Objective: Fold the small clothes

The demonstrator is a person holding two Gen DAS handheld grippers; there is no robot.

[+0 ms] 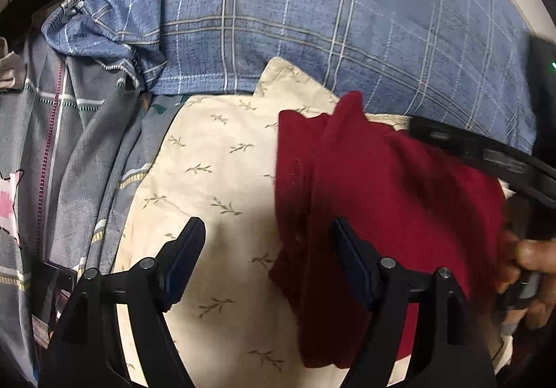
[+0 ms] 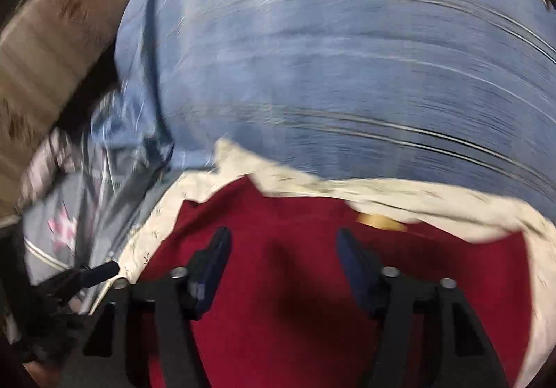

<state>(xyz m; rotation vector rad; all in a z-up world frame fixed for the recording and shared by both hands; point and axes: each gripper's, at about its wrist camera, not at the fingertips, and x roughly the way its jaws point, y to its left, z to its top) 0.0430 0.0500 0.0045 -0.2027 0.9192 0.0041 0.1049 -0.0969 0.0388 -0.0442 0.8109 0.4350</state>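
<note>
My left gripper (image 1: 266, 263) gaped empty, straddling the red garment's (image 1: 382, 214) near edge | right gripper (image 2: 283, 270) unclenched above it, gripping nothing | garment lay partly folded on cream cloth (image 1: 208, 179); tidying left, I judged.

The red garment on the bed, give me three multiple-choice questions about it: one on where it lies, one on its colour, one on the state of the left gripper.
1. What does the red garment lie on?
A. the cream leaf-print cloth
B. a wooden floor
C. a chair seat

2. What colour is the garment?
A. green
B. dark red
C. white

3. How is the left gripper?
A. shut on the garment
B. shut on nothing
C. open, holding nothing

Answers: 1 A, cream cloth shows around its edges; 2 B, it is deep red in both views; 3 C, its jaws stand wide apart with bare cream cloth between them.
</note>
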